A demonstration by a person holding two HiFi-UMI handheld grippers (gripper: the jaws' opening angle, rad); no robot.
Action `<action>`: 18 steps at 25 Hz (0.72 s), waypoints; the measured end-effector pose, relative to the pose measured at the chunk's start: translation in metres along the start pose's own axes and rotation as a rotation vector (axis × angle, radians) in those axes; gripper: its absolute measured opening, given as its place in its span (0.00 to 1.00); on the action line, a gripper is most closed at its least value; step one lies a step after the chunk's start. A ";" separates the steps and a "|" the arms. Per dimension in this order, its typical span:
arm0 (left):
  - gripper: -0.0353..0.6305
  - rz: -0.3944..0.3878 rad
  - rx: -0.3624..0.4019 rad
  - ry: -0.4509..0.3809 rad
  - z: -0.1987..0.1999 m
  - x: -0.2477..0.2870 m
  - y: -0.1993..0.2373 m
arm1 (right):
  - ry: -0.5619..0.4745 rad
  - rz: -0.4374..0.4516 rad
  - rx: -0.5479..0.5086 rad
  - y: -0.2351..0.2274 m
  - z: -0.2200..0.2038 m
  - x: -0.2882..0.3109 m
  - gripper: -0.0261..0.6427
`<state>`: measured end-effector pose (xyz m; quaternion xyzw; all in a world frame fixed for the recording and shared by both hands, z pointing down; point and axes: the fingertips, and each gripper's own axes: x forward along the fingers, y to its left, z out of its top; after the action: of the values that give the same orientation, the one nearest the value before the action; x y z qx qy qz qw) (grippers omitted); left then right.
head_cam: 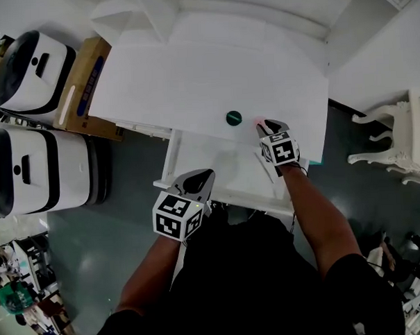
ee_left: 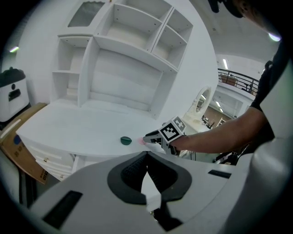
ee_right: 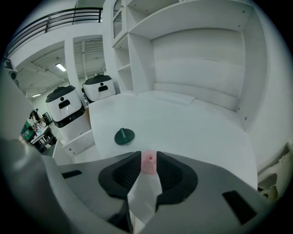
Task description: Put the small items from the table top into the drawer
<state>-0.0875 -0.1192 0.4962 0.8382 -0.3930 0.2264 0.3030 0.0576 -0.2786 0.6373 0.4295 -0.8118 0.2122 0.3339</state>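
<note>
White desk top [head_cam: 192,81], backed by a hutch of open shelves, lies below you, with its long white drawer [head_cam: 227,168] pulled out towards your body. By my reading you are at the very start of the job: no item shows in the part of the drawer that I can see, and both small items are up on the desk top, near its front edge.

Your right gripper [head_cam: 262,124] has its jaws clamped on the small pink cylinder with a hole in its top [ee_right: 148,162], at or just above the surface; I cannot tell if it is lifted yet. The dark green round knobbed disc [ee_right: 124,136] sits just to its left, untouched.

Your left gripper [head_cam: 202,177] hangs over the open drawer, its jaws together with nothing between them.

Count: two small items, one pink and one green; one open drawer; two grippers. Both items have yet to go in.
</note>
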 end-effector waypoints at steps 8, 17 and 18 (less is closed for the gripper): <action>0.06 0.008 -0.012 0.004 -0.003 -0.003 0.005 | 0.059 -0.001 -0.021 0.000 -0.003 0.015 0.19; 0.06 0.014 -0.014 0.000 -0.003 -0.003 0.010 | 0.079 -0.031 -0.040 -0.002 -0.008 0.020 0.19; 0.06 0.013 -0.014 0.000 -0.002 -0.003 0.010 | 0.074 -0.035 -0.045 -0.002 -0.006 0.019 0.17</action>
<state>-0.0972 -0.1213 0.4991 0.8336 -0.3998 0.2254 0.3072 0.0538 -0.2867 0.6559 0.4280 -0.7958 0.2035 0.3770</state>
